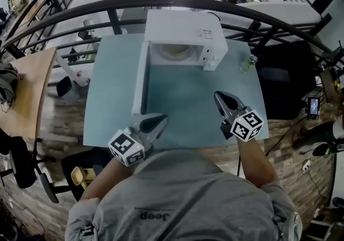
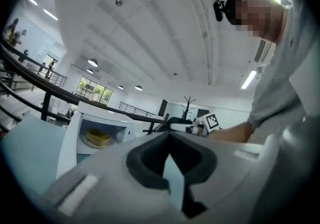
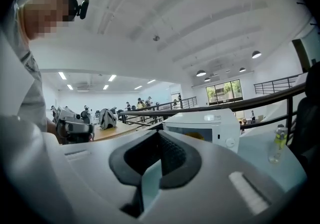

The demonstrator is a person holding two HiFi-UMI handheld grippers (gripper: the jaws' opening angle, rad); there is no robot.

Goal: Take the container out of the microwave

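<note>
Hovering at the table's [image 1: 183, 111] near edge, left gripper [image 1: 160, 120] and right gripper [image 1: 220, 97] are closed, empty. Next, likely: open jaws, reach the container [image 1: 174, 51] inside the far-edge microwave [image 1: 185, 30].

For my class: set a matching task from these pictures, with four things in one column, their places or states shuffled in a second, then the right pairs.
Things:
1. side-hinged white door of the white microwave
2. yellow round container
3. clear plastic bottle
4. right gripper

Places or states:
A. standing on the pale blue table, right of the microwave
B. jaws together, nothing between them
C. swung open
D. inside the microwave

Pairs: 1-C, 2-D, 3-A, 4-B
</note>
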